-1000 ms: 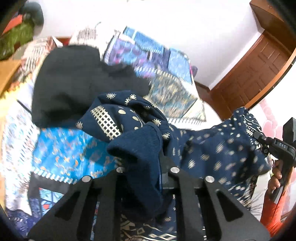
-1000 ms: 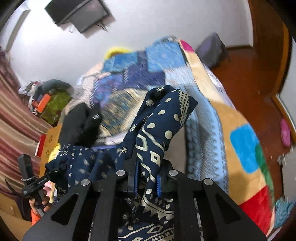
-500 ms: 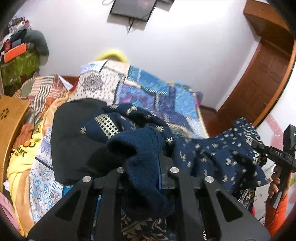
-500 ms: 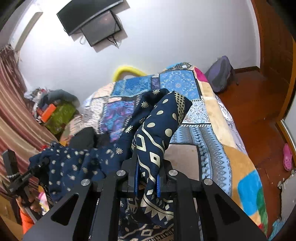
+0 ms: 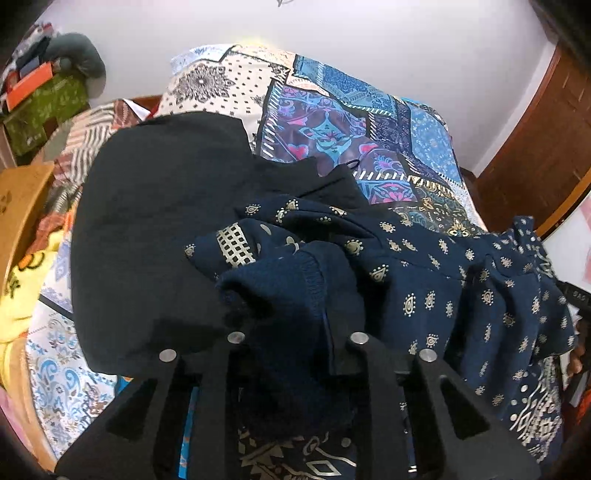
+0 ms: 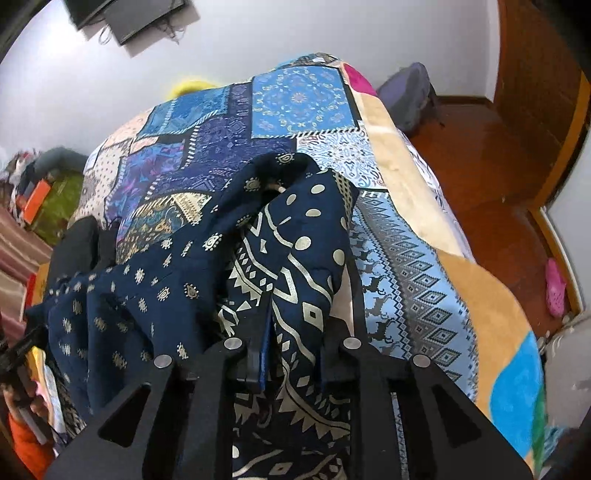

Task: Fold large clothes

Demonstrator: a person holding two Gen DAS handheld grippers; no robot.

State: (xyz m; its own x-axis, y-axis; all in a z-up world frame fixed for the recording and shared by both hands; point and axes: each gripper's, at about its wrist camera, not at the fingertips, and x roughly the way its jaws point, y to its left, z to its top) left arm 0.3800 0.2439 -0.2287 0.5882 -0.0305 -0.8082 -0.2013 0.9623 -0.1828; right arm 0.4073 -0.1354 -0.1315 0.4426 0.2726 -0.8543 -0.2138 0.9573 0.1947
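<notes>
A navy printed garment (image 5: 424,280) is gripped by the left gripper (image 5: 291,332) and right gripper (image 6: 291,343), jaws just loosening, ahead of them a patchwork bedspread (image 6: 303,99).

A home bedroom: a bed (image 6: 424,206) under a patchwork quilt (image 5: 332,122) fills the room, with a wall-mounted television (image 6: 129,14), a wooden door (image 5: 535,147), polished wood floor (image 6: 480,155), a backpack (image 6: 410,96) and a pink slipper (image 6: 556,288).

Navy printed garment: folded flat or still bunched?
Bunched, not folded. The navy printed garment hangs crumpled between the right gripper and left gripper above the patchwork bedspread.
</notes>
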